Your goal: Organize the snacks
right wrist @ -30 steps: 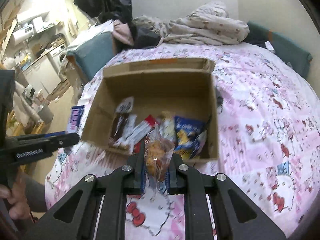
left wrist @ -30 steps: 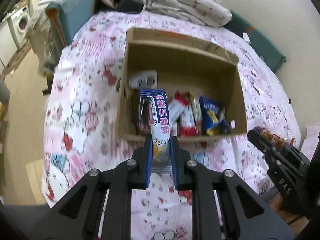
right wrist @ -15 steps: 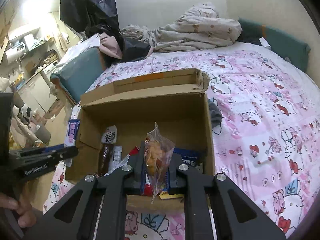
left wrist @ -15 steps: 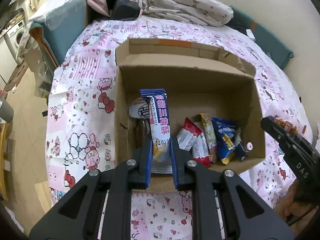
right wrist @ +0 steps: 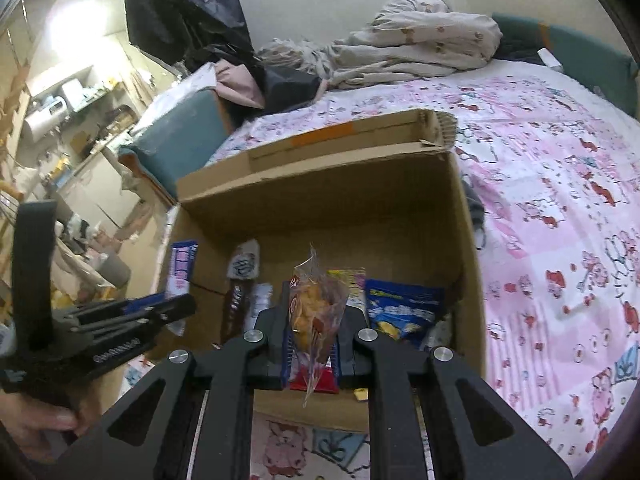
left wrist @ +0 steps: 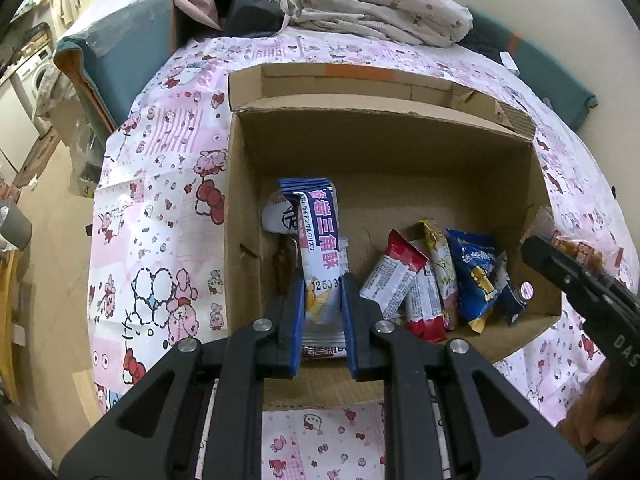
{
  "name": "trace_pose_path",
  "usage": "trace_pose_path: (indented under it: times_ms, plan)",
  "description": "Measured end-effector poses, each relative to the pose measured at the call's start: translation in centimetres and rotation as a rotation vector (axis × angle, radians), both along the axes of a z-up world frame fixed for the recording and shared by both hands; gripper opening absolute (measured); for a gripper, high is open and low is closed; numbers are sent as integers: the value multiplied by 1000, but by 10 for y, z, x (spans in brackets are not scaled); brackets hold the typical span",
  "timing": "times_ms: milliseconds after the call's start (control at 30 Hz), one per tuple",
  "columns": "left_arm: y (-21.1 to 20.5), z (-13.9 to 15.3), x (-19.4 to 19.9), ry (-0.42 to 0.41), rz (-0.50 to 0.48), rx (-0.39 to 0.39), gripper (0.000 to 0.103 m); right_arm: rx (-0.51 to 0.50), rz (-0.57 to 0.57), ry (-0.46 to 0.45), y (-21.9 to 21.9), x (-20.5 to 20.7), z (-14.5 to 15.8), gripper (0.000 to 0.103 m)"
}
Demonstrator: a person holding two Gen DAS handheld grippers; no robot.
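blue-white snack pack (left wrist: 320, 256): long pack, pink characters on the front, upright, lower end pinched between the left jaws; hangs over the box's near-left inside, above the near wall
clear snack bag (right wrist: 316, 316): see-through, orange-brown pieces inside, crumpled top sticking up; clamped in the right jaws, over the near wall of the box
left gripper (left wrist: 322, 312): jaws closed on the blue-white snack pack, blue pads flat on both sides; pointed steeply down into the box
right gripper (right wrist: 311, 344): jaws closed on the clear snack bag, pads press its sides; also in the left view at the right edge, over the box's right wall
cardboard box (left wrist: 384, 152): open top, far flap folded back, strip of orange tape on the flap; sits on the bed
snacks in box: red-white packs (left wrist: 404, 284), yellow pack (left wrist: 440, 264), blue bag (left wrist: 476, 276) leaning in a row along the near-right floor; white pack with dark print (left wrist: 280, 216) at left wall, a dark brown wrapper (right wrist: 234, 308) below it
bedsheet (left wrist: 160, 200): pink-white cartoon print, under and around the box
blanket (left wrist: 380, 12): crumpled, beige, at far end of the bed
hand (right wrist: 36, 420): part visible, on the left gripper's handle, lower left of right view
background: teal chair beside the bed, washing machine far left
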State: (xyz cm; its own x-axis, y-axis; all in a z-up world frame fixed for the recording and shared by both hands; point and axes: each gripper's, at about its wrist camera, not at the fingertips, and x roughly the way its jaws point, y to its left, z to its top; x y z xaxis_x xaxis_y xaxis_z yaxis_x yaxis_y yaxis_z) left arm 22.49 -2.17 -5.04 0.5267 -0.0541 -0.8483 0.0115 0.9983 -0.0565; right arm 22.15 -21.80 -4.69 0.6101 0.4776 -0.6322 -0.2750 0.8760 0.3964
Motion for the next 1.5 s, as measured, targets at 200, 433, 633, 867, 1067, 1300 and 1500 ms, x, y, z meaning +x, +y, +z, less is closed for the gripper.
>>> trace_pose_path:
  times_ms: [200,433,633,867,1067,1300,1500]
  plan:
    - [-2,6,-2,-38,8,5,27,-35,-36,-2,-1,1,1,20]
    - [1,29,-15,-136,48,32,87,15,-76,-42,-10,-3,15,103]
    - [12,53,-29,-197,76,44,87,12,-79,-79,-13,-16,33,103]
    - [20,77,-56,-240,93,6,87,16,-101,-110,-27,-44,55,103]
    - [21,92,-87,-286,46,4,87,6,-125,-103,-35,-67,66,103]
    - [34,96,-121,-301,108,-32,87,-21,-123,-77,-40,-99,63,103]
    - [40,83,-137,-270,135,-54,87,-62,-126,-40,-34,-118,44,103]
